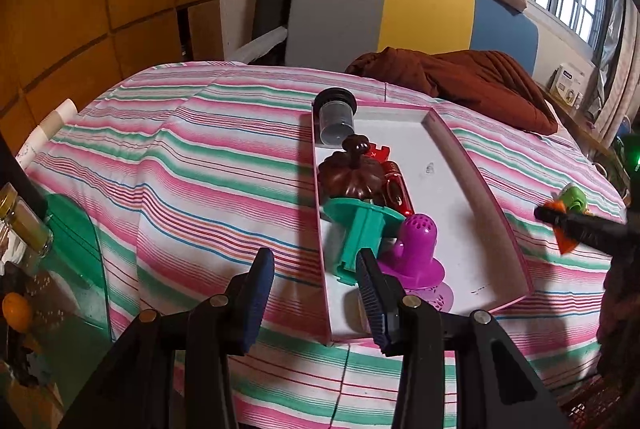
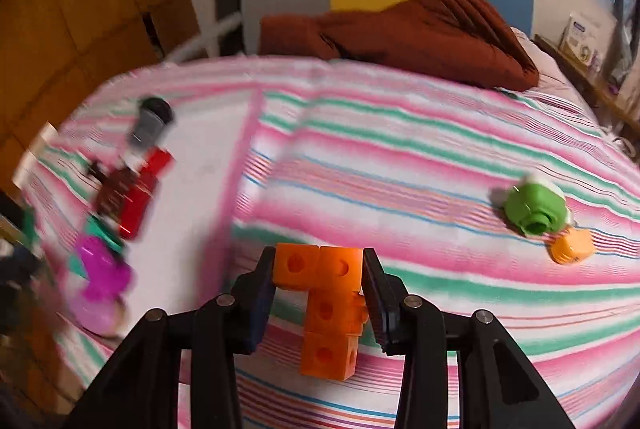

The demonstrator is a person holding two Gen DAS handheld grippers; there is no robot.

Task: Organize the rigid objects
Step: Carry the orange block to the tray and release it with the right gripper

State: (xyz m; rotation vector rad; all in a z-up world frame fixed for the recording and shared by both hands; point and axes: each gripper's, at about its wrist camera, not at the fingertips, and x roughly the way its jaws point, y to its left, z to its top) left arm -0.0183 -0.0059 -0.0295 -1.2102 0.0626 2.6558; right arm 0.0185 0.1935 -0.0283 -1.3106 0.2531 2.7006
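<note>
Tray (image 2: 224, 165) lay up-left of right gripper (image 2: 319, 283), clamped across orange block piece (image 2: 328, 309), long axis toward camera; left gripper (image 1: 316, 283) open, empty.

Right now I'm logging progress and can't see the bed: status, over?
Left gripper open, empty, at the tray. Right gripper shut on orange block piece. Green toy loose on bedspread. Path to tray looks open.

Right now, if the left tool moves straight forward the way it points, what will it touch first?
Probably the teal plastic piece in the white tray. It lies just ahead of the open left tool; the tray's left wall may come first, depth is unclear.
</note>
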